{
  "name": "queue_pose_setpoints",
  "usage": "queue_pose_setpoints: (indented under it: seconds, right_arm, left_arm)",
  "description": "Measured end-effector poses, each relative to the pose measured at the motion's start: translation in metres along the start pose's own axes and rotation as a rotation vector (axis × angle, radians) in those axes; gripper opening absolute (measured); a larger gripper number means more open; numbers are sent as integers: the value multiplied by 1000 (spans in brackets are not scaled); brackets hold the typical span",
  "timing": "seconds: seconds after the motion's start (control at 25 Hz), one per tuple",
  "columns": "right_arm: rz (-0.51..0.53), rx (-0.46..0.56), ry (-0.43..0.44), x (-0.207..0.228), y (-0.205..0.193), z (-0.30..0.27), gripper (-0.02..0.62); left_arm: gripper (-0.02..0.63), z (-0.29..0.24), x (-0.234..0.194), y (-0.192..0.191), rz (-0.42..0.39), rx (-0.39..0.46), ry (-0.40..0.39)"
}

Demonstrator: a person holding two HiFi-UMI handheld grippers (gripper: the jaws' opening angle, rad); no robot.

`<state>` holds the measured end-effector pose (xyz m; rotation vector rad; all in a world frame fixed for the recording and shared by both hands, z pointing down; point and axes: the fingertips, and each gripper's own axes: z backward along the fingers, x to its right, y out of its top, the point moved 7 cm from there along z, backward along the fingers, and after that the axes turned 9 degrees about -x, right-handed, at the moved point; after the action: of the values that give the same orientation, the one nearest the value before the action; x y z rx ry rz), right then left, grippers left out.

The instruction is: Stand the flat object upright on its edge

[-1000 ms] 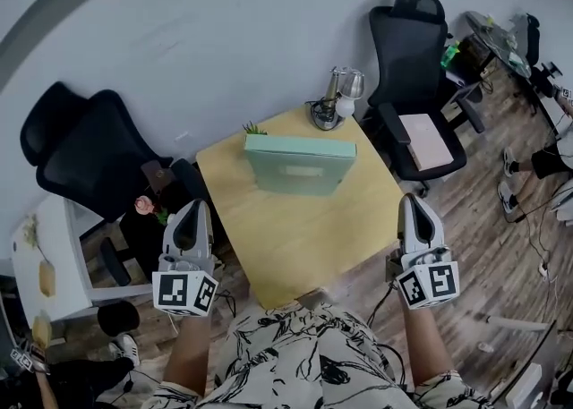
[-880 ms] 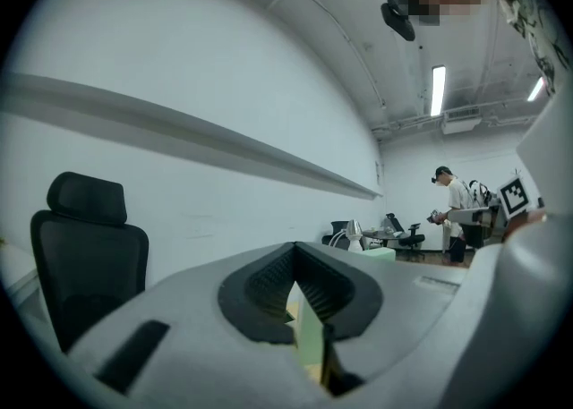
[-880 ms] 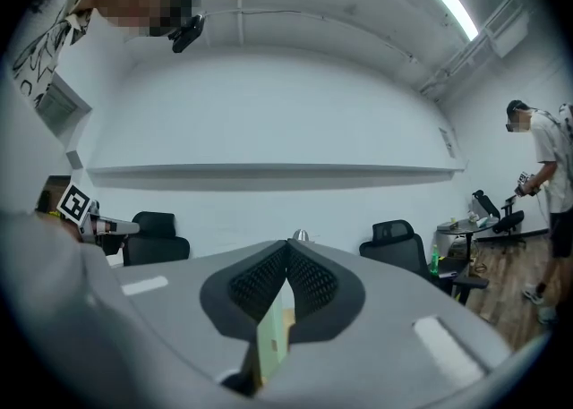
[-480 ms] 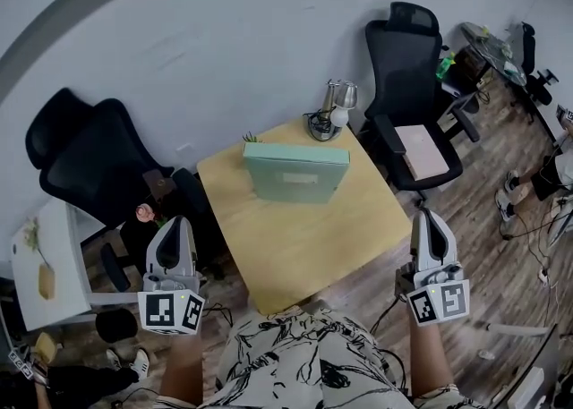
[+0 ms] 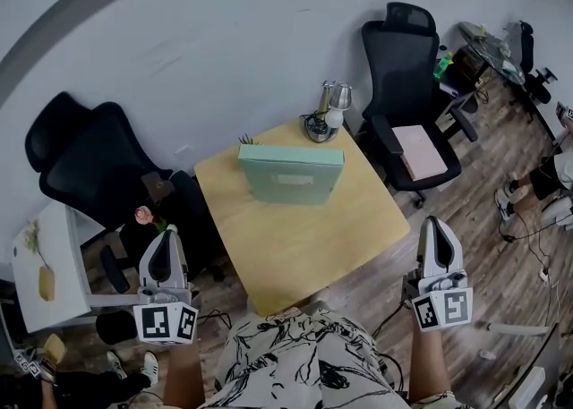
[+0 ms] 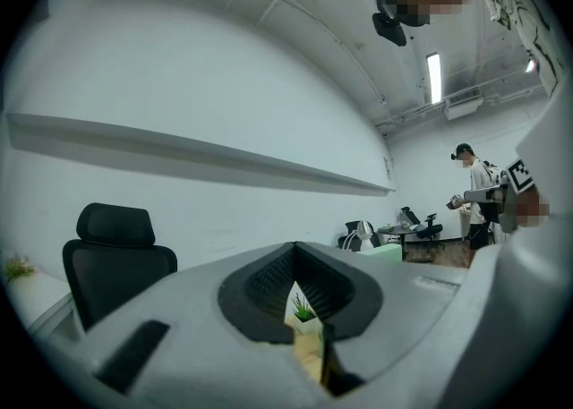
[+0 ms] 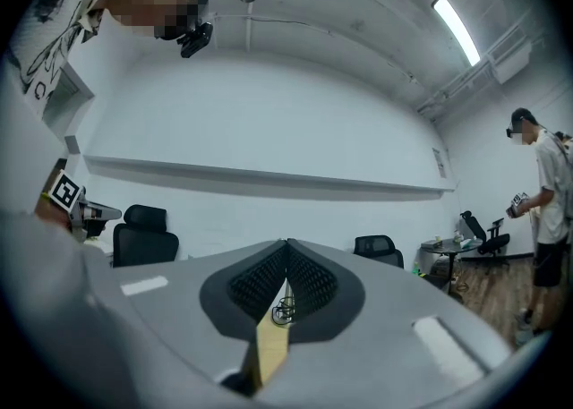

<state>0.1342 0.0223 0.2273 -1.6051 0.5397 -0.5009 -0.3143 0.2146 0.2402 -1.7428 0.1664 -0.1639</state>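
A flat mint-green box (image 5: pixel 291 174) stands upright on its long edge on the small yellow table (image 5: pixel 304 237), toward the back; a corner of the box (image 6: pixel 387 253) peeks over the left gripper's body. My left gripper (image 5: pixel 165 251) hangs off the table's left side, shut and holding nothing. My right gripper (image 5: pixel 438 242) hangs off the table's right front corner, also shut and holding nothing. Both are well clear of the box. In each gripper view the jaws meet with only a thin slit between them.
A lamp with a white bulb (image 5: pixel 329 112) and cables sit at the table's back right corner. A black office chair (image 5: pixel 407 85) with a pink pad stands to the right, another black chair (image 5: pixel 81 161) to the left. A white side table (image 5: pixel 40 264) is at far left.
Both grippers have drawn back toward me and away from the table, the left one down and leftward, the right one down and rightward. The green box stays standing.
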Motion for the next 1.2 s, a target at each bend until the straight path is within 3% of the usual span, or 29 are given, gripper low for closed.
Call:
queue_pose_setpoints:
  seconds: [0.32, 1.2]
  right_arm:
    - [4, -8, -11, 4, -18, -8, 0]
    - [13, -25, 67, -7, -21, -27, 0]
  left_arm:
    - [2, -7, 3, -14, -12, 1, 10]
    - [2, -13, 15, -12, -56, -12, 21]
